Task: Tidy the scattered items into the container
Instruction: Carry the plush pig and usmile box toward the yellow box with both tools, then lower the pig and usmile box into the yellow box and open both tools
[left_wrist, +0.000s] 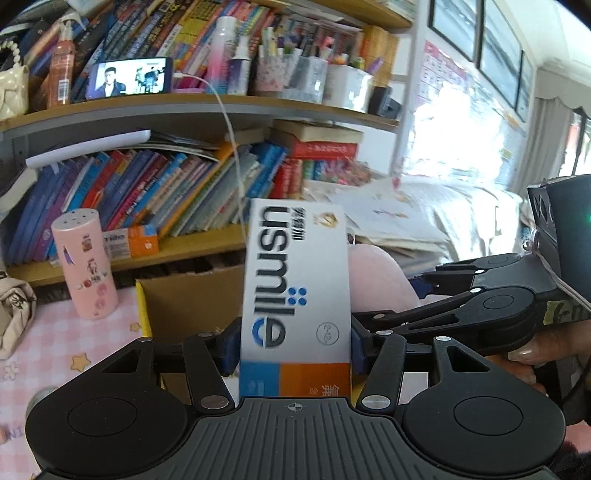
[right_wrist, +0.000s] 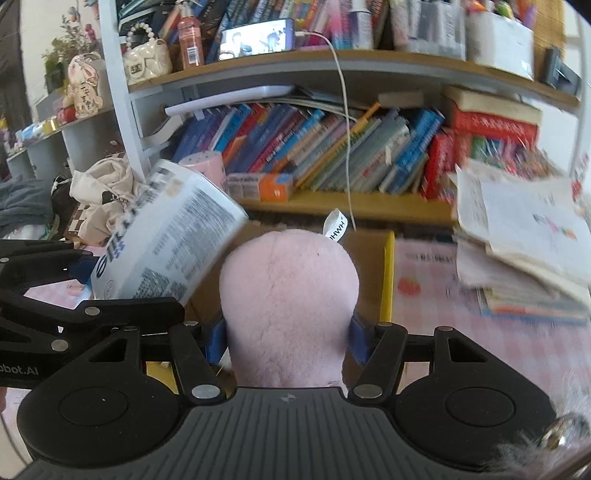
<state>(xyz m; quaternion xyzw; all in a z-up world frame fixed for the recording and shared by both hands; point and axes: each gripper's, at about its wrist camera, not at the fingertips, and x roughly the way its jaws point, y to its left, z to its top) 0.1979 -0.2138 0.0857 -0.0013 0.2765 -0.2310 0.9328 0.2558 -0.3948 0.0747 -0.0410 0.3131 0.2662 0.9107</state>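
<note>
Cardboard box (left_wrist: 192, 295) sits below the bookshelf, open, just ahead of both loads. My right gripper (right_wrist: 288, 339) clamps the pink plush toy (right_wrist: 290, 306); my left gripper (left_wrist: 295, 347) clamps the usmile toothpaste carton (left_wrist: 295, 280). I'd carry each fully past the box rim before letting go.

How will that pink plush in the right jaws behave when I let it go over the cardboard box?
The pink plush bulges above the pads, so it is probably soft and will spring back on release. It looks light, likely to drop gently. Its rounded shape may roll against the cardboard box wall rather than settle flat.
</note>
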